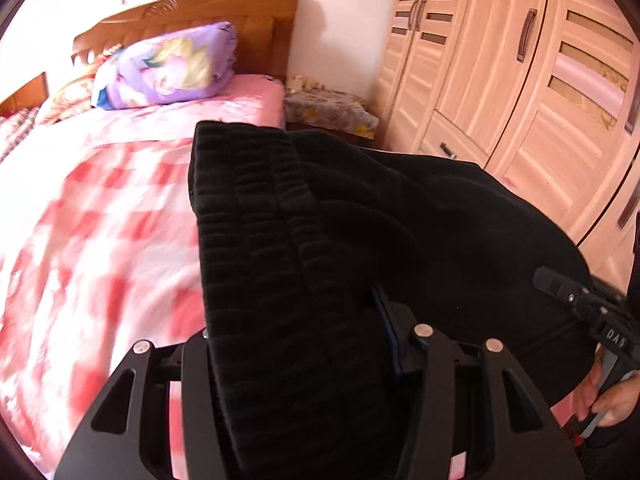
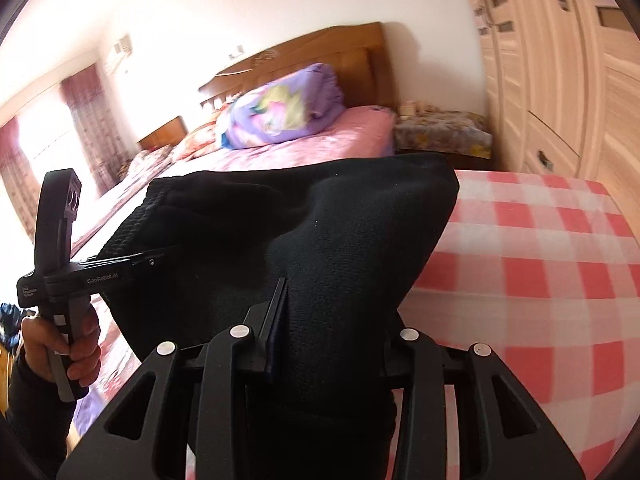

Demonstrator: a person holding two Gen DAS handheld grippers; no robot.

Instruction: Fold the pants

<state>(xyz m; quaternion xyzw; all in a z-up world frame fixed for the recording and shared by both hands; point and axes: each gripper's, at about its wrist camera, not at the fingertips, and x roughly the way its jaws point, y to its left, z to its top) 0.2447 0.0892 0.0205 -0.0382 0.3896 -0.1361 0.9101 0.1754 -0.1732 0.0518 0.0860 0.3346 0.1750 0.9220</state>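
The black pants (image 1: 400,220) hang lifted above the bed, stretched between both grippers. In the left wrist view my left gripper (image 1: 296,320) is shut on a thick bunch of the ribbed waistband, which hides its fingertips. My right gripper (image 1: 552,280) shows at the right edge, clamped on the fabric's other end, a hand around its handle. In the right wrist view the pants (image 2: 320,208) fill the middle and my right gripper (image 2: 336,312) is shut on a fold of them. My left gripper (image 2: 132,258) grips the ribbed edge at the left.
Under the pants lies a bed with a pink-and-white checked blanket (image 2: 540,260). A purple folded quilt (image 1: 168,68) sits by the wooden headboard (image 1: 260,12). A light wooden wardrobe (image 1: 520,80) stands to the right, with a cloth-covered nightstand (image 1: 332,112) beside the bed.
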